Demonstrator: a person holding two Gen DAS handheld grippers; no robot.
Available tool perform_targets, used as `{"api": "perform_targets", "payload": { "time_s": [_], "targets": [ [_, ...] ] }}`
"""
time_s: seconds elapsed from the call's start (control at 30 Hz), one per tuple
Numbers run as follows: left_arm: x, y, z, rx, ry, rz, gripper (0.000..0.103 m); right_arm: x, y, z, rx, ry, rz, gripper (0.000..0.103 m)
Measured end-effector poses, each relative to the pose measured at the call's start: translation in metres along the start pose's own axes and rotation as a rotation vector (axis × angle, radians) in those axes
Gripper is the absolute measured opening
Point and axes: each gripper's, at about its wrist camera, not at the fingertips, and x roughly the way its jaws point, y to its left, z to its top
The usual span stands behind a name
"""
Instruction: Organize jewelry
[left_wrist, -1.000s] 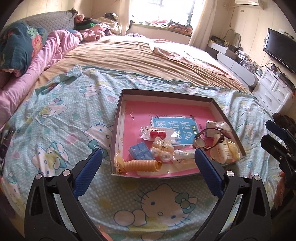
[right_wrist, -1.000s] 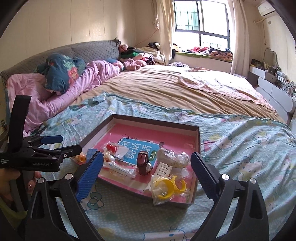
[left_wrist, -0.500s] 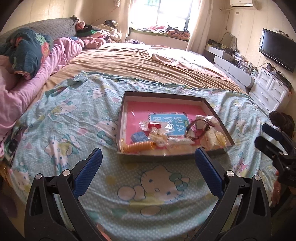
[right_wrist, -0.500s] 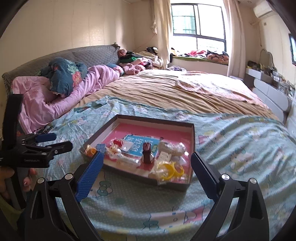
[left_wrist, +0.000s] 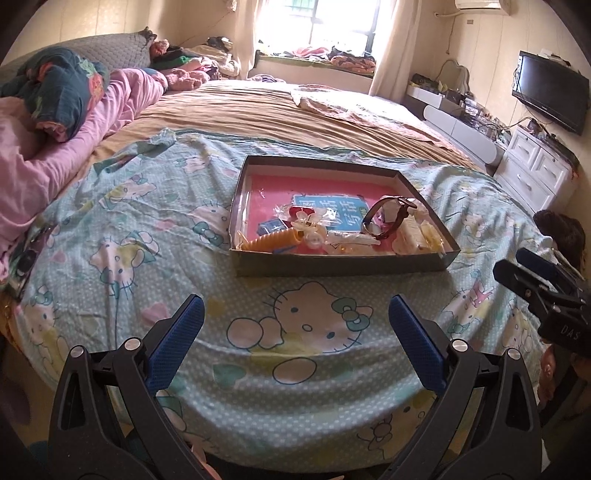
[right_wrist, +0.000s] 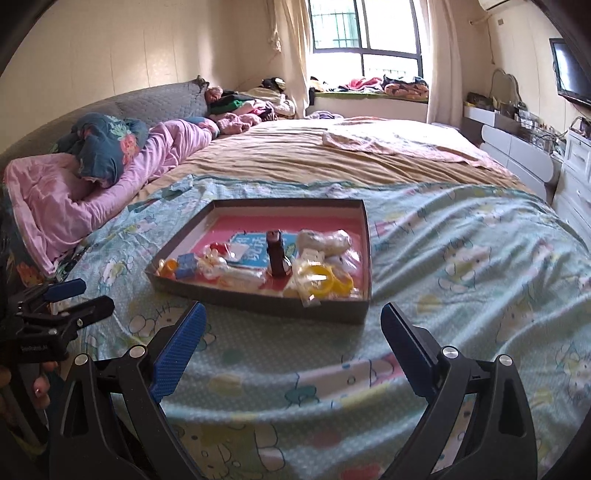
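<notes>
A shallow dark box with a pink floor (left_wrist: 343, 264) (right_wrist: 258, 301) lies on the cartoon-cat bedsheet. It holds a brown watch (left_wrist: 388, 218) (right_wrist: 276, 253), an orange ribbed clip (left_wrist: 273, 238), a small blue box (left_wrist: 271, 226) (right_wrist: 185, 266), yellow rings in a clear bag (right_wrist: 321, 282), red earrings (left_wrist: 297, 212) and other bagged pieces. My left gripper (left_wrist: 295, 334) is open and empty, held back from the box's near side. My right gripper (right_wrist: 291, 338) is open and empty, also short of the box. Each gripper shows at the edge of the other's view.
A pink quilt and a dark flowered pillow (left_wrist: 55, 96) lie along the left of the bed. A tan blanket (left_wrist: 280, 114) covers the far half. White drawers (left_wrist: 535, 166) and a wall TV (left_wrist: 550, 92) stand at the right.
Both grippers have drawn back and up from the box, which now sits smaller and farther off in both views. The jaws stay open. Nothing in the box has moved.
</notes>
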Motion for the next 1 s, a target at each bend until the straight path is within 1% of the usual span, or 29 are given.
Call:
{"api": "perform_targets", "payload": {
  "time_s": [0.27, 0.57, 1.0],
  "targets": [
    [-0.002, 0.001, -0.003, 0.005, 0.001, -0.006, 0.093, 0.000, 0.003, -0.012, 0.000, 0.031, 0.003, 0.095],
    [-0.006, 0.001, -0.007, 0.005, -0.005, -0.013, 0.093, -0.003, 0.006, -0.015, 0.004, 0.031, 0.009, 0.095],
    [-0.007, -0.003, -0.006, 0.003, -0.010, -0.001, 0.093, -0.001, 0.009, -0.018, 0.004, 0.045, 0.020, 0.095]
  ]
}}
